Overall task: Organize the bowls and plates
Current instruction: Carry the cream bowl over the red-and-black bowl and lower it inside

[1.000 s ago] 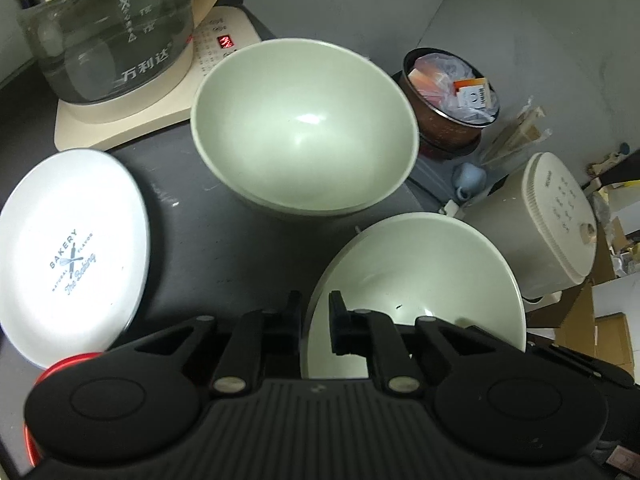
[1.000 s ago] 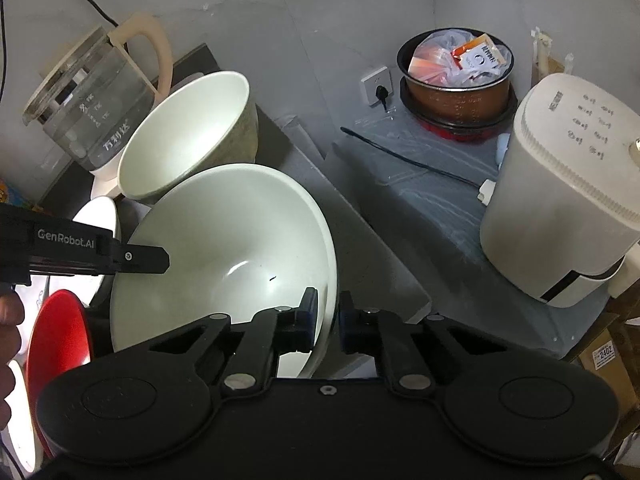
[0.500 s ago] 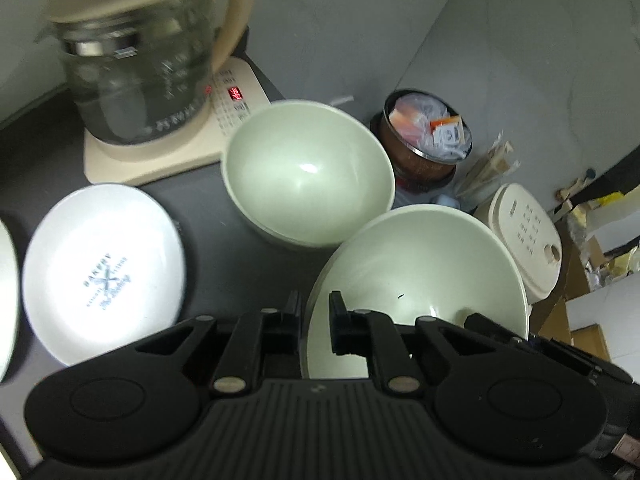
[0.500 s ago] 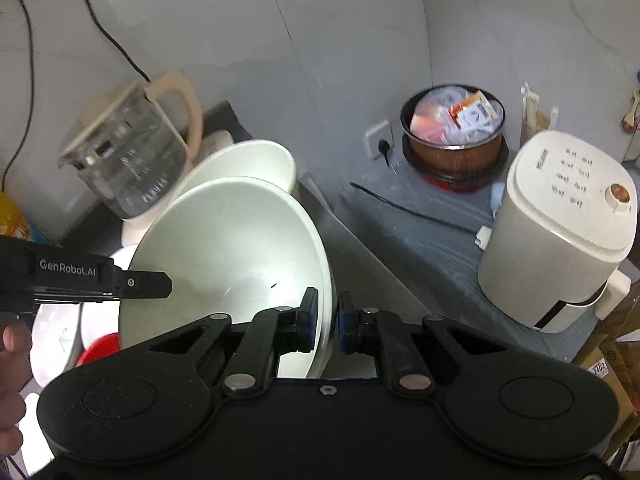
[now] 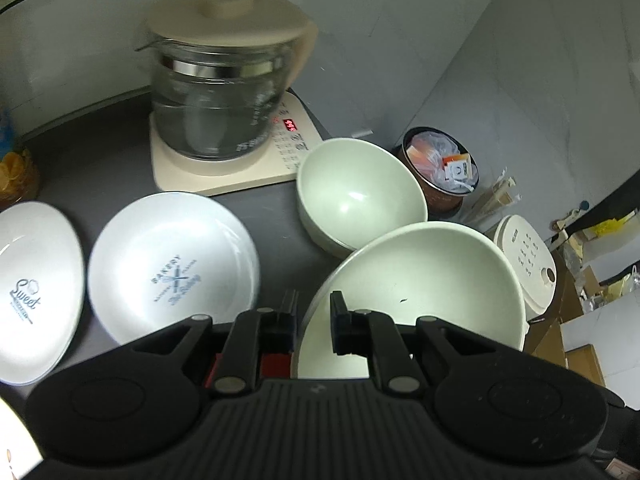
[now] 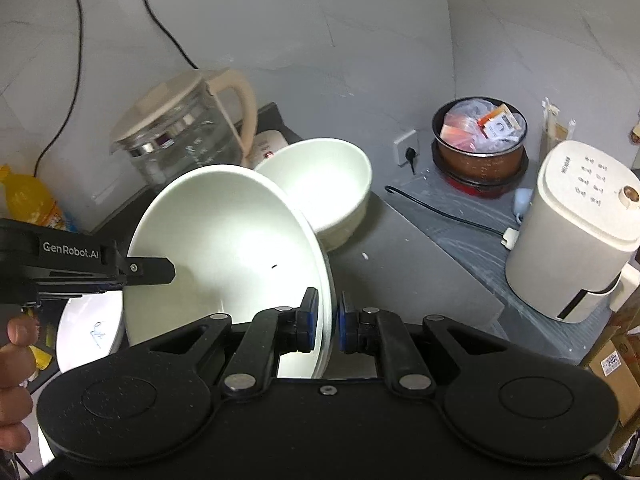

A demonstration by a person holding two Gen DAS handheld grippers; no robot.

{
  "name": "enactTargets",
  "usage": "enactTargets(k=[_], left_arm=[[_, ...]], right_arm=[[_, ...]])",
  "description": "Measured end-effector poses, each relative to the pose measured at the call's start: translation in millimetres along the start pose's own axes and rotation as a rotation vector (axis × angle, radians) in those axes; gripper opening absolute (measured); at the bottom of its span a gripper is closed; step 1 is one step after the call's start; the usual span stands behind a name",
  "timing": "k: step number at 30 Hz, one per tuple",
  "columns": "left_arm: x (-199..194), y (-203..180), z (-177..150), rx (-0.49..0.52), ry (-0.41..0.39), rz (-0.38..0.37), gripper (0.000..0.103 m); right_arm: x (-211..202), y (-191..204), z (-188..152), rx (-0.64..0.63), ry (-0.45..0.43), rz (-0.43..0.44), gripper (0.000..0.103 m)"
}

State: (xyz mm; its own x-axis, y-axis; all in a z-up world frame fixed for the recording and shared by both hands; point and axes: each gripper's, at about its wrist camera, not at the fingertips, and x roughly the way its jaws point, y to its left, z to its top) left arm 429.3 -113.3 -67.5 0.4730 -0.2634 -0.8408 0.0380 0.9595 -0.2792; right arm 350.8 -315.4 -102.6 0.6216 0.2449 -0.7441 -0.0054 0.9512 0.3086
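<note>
— Where's the big bowl?
— Off the surface, tilted, near its right edge. The left tool and right tool each clench its rim.
— And the other bowl?
— Beside the kettle, at the back right corner.

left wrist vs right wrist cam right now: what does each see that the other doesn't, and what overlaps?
Left wrist only: the Sweet plate and the kettle base's red display.

Right wrist only: the wall socket, the black cable on the lower ledge, a hand, and the left gripper's side.

Both: the held bowl, pinched at opposite rim edges by the left gripper and right gripper; the second bowl; glass kettle; brown pot; white cooker.
</note>
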Motion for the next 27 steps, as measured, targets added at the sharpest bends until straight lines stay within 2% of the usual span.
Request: enactTargets(k=[9, 27], left_arm=[[-17.2, 28.0, -9.6, -0.033, -0.016, -0.002, 0.012], [-18.0, 76.1, -47.3, -0.099, 0.063, 0.018, 0.012]], right_arm=[[-0.9, 26.1, -13.4, -0.018, 0.028, 0.018, 0.011], [7.7, 53.4, -52.1, -0.029, 0.146, 0.022, 0.012]])
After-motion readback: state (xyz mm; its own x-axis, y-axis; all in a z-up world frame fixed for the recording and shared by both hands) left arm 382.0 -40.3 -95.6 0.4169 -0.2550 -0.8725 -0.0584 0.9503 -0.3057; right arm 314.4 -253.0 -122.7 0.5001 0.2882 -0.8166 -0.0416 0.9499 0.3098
